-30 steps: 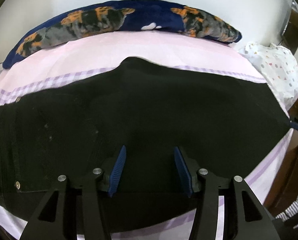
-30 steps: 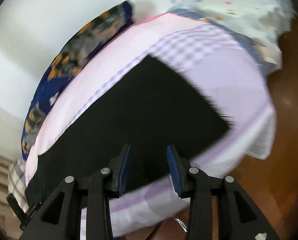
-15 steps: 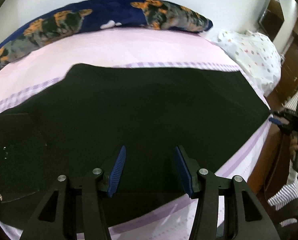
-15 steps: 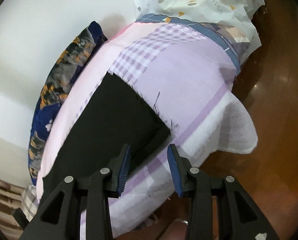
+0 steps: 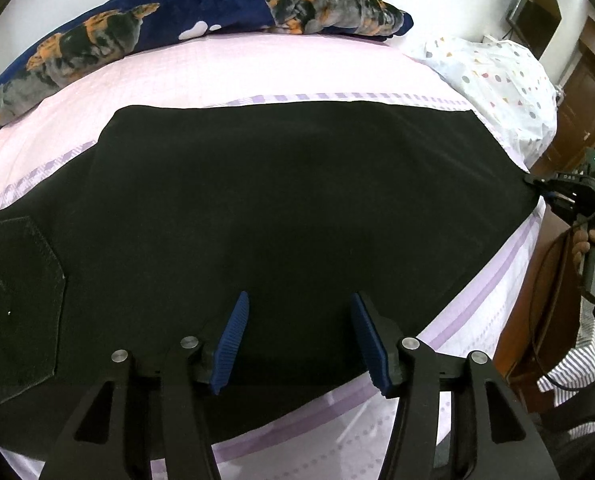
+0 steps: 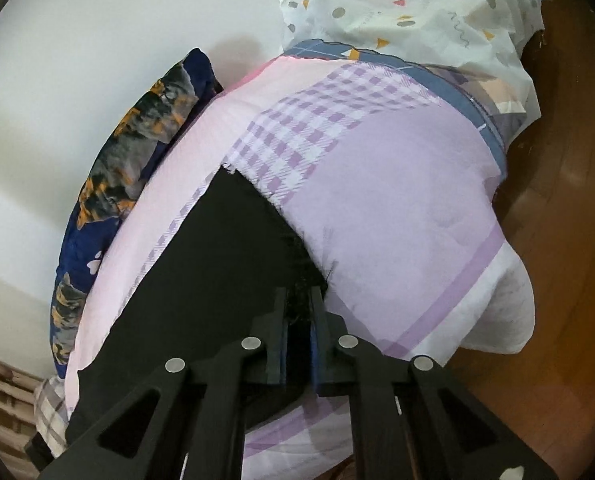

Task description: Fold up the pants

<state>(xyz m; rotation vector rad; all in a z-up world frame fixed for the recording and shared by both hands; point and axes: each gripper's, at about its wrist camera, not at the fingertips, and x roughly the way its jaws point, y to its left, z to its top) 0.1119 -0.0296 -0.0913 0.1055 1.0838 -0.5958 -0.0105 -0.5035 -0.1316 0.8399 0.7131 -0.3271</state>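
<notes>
Black pants [image 5: 289, 208] lie flat across the pink and lilac bed, with a back pocket [image 5: 13, 304] at the left and the leg hems at the right. My left gripper [image 5: 301, 320] is open and empty just above the near edge of the pants. My right gripper [image 6: 297, 312] is shut on the near hem corner of the pants [image 6: 217, 272]. In the left wrist view the right gripper [image 5: 545, 188] shows at the far right, pinching that corner.
A navy patterned pillow [image 5: 177, 28] lies along the wall behind the pants. A white dotted quilt [image 5: 501, 80] is heaped at the bed's right end. The bedsheet [image 6: 397, 208] hangs over the bed edge above a brown wooden floor [image 6: 569, 240].
My right gripper moved onto the hem corner and shut on it. My left gripper swung right along the pants and stayed open.
</notes>
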